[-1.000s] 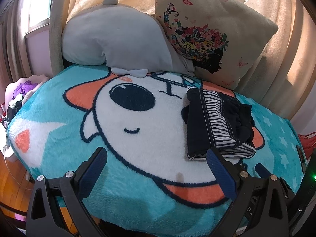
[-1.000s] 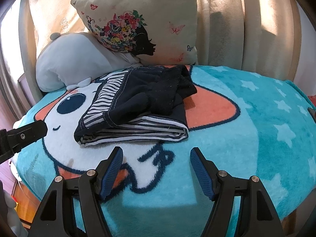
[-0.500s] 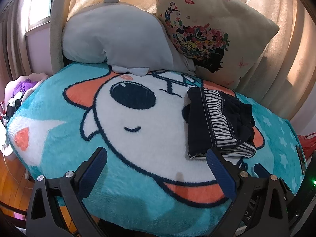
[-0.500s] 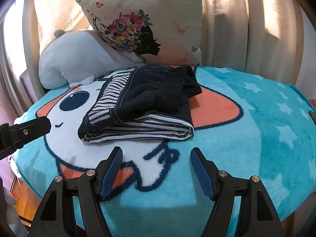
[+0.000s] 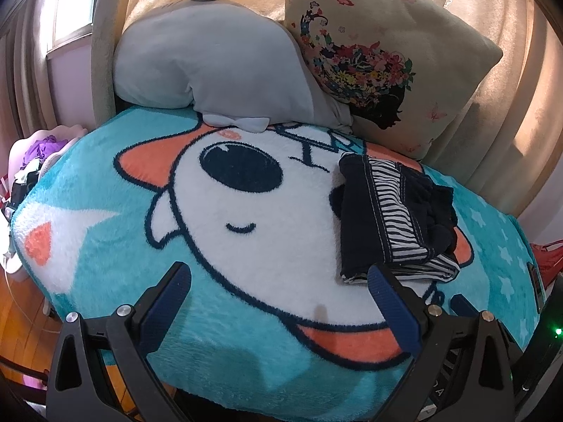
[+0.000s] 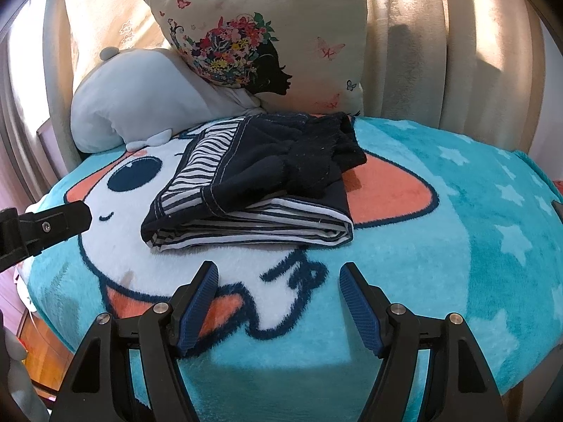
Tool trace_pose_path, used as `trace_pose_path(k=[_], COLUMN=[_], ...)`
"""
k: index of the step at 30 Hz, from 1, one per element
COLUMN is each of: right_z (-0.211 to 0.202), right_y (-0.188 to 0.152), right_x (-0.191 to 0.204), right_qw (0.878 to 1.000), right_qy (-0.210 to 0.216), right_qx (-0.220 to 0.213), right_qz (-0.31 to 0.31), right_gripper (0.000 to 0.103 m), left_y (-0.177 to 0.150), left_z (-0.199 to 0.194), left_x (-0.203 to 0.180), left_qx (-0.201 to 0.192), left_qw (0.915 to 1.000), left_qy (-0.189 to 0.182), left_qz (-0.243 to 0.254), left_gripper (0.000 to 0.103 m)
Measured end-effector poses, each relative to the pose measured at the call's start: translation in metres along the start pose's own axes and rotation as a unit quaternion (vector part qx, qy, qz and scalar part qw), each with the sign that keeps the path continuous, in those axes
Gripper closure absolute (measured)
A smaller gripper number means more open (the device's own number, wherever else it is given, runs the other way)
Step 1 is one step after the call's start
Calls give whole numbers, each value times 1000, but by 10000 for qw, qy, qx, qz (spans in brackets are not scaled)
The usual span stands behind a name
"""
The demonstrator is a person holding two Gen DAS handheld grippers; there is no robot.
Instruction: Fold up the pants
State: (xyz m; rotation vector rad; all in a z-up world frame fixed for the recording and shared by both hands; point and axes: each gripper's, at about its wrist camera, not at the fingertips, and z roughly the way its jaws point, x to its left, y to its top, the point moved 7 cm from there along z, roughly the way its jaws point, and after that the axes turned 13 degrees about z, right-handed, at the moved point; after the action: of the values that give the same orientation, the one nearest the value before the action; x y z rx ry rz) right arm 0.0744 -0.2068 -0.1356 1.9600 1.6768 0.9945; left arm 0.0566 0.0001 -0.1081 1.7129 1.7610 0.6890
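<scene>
The pants point(image 6: 260, 193), dark navy with a striped lining, lie folded into a compact stack on the teal cartoon blanket point(image 6: 440, 263). In the left wrist view the same pants point(image 5: 390, 218) sit right of centre, beyond the right fingertip. My left gripper point(image 5: 278, 281) hovers over the blanket's near edge with its jaws wide apart and nothing between them. My right gripper point(image 6: 278, 281) is open too, a short way in front of the folded stack, not touching it. One finger of the left gripper point(image 6: 56, 225) shows at the left edge of the right wrist view.
A grey plush pillow point(image 5: 211, 59) and a beige cushion with a flower print point(image 5: 380, 56) lean against the curtain behind the blanket. Wooden floor point(image 5: 17, 323) lies below the left edge, beside a pink basket with purple cloth point(image 5: 38, 147). A red item point(image 5: 547, 256) sits far right.
Both views have shifted slightly, with the pillows and pants a little further right in frame than before. The pants have not moved on the blanket, and both grippers stay open.
</scene>
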Motion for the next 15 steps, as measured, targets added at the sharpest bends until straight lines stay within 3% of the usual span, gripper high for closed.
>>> trace_pose_path(k=[15], right_z=[-4], right_y=[-2], right_x=[-1], right_qw=[10000], right_qy=[13], right_qx=[-49], right_qz=[-14], right_gripper=[27], left_y=[1], left_z=[-9], left_x=[-1], left_qx=[-66], left_qw=[10000], left_qy=[41], left_qz=[8], left_gripper=[3])
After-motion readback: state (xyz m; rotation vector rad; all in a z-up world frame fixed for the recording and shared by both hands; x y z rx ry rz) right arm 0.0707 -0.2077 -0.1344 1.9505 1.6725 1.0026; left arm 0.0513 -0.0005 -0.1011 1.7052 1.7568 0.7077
